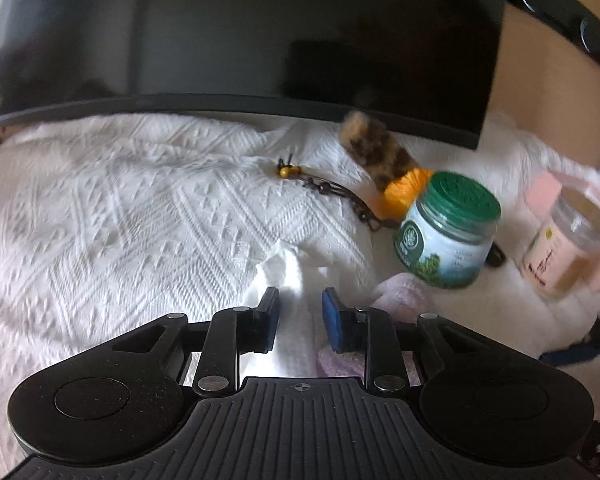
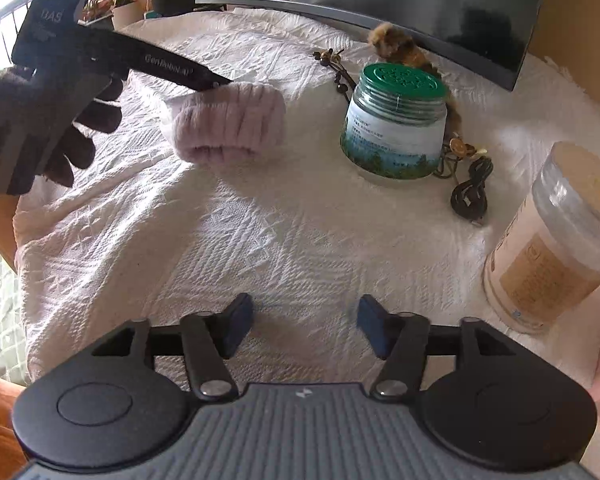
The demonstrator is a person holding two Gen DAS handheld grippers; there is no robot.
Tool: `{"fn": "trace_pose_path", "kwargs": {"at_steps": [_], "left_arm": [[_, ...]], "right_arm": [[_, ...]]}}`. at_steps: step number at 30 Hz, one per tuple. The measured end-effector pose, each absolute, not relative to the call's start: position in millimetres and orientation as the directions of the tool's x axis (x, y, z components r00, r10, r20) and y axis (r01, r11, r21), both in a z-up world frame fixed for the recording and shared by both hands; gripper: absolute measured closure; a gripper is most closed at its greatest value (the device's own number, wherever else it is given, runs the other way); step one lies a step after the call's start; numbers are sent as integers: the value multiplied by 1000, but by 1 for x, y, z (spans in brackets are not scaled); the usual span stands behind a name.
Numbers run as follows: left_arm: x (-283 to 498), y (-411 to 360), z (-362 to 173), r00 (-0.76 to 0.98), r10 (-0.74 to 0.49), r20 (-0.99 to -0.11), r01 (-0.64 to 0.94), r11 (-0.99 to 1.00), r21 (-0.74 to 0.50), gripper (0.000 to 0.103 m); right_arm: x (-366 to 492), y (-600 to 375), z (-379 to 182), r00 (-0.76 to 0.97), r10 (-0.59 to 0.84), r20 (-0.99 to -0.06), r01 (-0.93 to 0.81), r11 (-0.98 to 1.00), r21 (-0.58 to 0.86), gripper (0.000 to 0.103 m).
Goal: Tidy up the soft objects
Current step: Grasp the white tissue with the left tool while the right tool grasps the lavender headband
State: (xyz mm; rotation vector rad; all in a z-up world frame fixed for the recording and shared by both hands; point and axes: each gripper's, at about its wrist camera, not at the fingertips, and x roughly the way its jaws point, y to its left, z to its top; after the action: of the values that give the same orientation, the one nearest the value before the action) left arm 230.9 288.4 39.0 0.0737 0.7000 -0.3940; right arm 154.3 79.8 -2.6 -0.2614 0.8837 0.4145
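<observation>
**Holding a white cloth beside the green-lidded jar**

Looking along the left claw (image 1: pixel 300 316), its two blue-padded fingers (image 1: pixel 332 320) stand a narrow gap apart with a fold of white cloth (image 1: pixel 296 320) running up between them; whether the pads actually pinch it cannot be told. A pale pink knitted piece (image 1: pixel 400 292) lies just right of the fingers, in front of the green-lidded jar (image 1: pixel 448 232). Left of and behind that jar sit an orange tuft (image 1: pixel 404 192) and a brown furry toy (image 1: pixel 376 152), with a dark beaded cord (image 1: pixel 332 192) trailing further left to a yellow bead. Right of the jar stands a clear-lidded canister (image 1: pixel 564 240). A dark monitor (image 1: pixel 260 32) rises behind the jar, and everything rests on the white textured cover (image 1: pixel 120 208) over the desk.

From the right wrist, the right claw (image 2: pixel 306 326) is spread wide with nothing between its fingers, low over the white cover (image 2: pixel 260 232) in front of the jar (image 2: pixel 396 120). Left of the jar the pink knitted piece (image 2: pixel 228 120) appears lifted, at the tip of the left claw (image 2: pixel 220 82), which a dark-gloved hand (image 2: pixel 60 128) holds. A black coiled cable (image 2: pixel 472 188) lies right of the jar, the canister (image 2: pixel 552 240) farther right, the furry toy (image 2: pixel 396 46) behind it.
</observation>
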Motion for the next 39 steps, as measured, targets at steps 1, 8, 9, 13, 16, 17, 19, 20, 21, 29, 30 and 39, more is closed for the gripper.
{"fn": "trace_pose_path", "kwargs": {"at_steps": [1,8,9,13,16,17,19,20,21,29,30,39], "left_arm": [[231,287,38,691,-322,-648,383,922,-51,75],[244,276,39,666,-250,-703,401,915,54,70],[244,273,39,657,-220,-721,392,917,78,70],[243,275,34,647,-191,-738,372,924,87,71],[244,285,32,644,-228,-731,347,938,14,71],[245,289,31,637,-244,-731,339,941,-18,71],[248,297,31,626,-272,-731,320,944,-76,71],[248,299,31,622,-278,-732,305,947,-100,71],[249,301,31,620,-280,-733,284,951,-123,71],[241,296,29,653,-267,-709,291,952,-90,71],[240,298,29,658,-271,-703,286,953,-99,71],[228,323,33,692,-325,-645,235,946,-225,91]], "right_arm": [[154,79,-4,562,251,-788,-455,889,-41,32],[151,88,-12,562,279,-779,-487,872,-40,5],[152,89,-13,562,282,-778,-489,872,-37,4],[149,92,-16,575,280,-769,-481,876,-40,0],[148,93,-17,583,272,-766,-465,884,-41,0],[149,93,-17,584,269,-766,-463,886,-41,0],[150,94,-17,582,271,-767,-471,881,-46,0],[151,95,-17,578,275,-768,-479,877,-47,0],[153,96,-16,570,276,-774,-486,872,-47,0],[166,112,17,677,287,-678,-497,857,-134,10],[169,117,22,696,294,-655,-503,851,-152,10],[214,169,20,675,358,-646,-590,787,-181,10]]}}
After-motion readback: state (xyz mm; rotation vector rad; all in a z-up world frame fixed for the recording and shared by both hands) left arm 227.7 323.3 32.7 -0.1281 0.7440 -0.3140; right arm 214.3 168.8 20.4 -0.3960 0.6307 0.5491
